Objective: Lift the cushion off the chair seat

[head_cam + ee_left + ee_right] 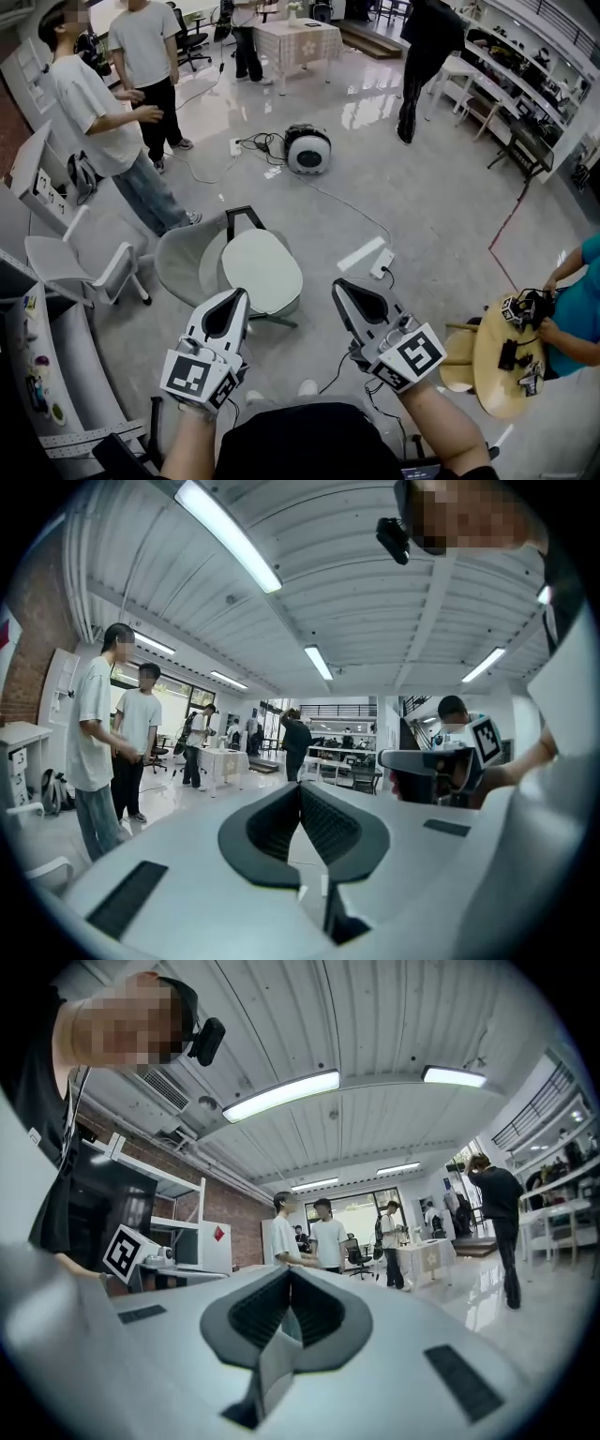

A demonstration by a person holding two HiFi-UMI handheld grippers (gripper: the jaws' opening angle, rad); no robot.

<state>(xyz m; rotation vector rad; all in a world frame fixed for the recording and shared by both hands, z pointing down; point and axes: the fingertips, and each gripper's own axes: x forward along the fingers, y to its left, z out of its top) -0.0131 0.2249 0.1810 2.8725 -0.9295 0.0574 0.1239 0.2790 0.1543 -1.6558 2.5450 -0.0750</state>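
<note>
A pale, rounded cushion (262,270) lies on the seat of a grey shell chair (180,261) on the floor ahead of me. My left gripper (242,293) hangs just in front of the cushion's near edge, above it, jaws shut and empty. To the right of the chair, my right gripper (337,284) is also shut with nothing in it. Both point level across the room, so the left gripper view shows only its closed jaws (300,786) and the room, and the right gripper view (289,1272) the same. Neither gripper touches the cushion.
A white chair (80,269) stands left of the grey one. A round robot vacuum (308,150) and cables lie beyond, with a power strip (382,264) at right. A round wooden table (506,356) sits at right beside a person in teal. Several people stand farther off.
</note>
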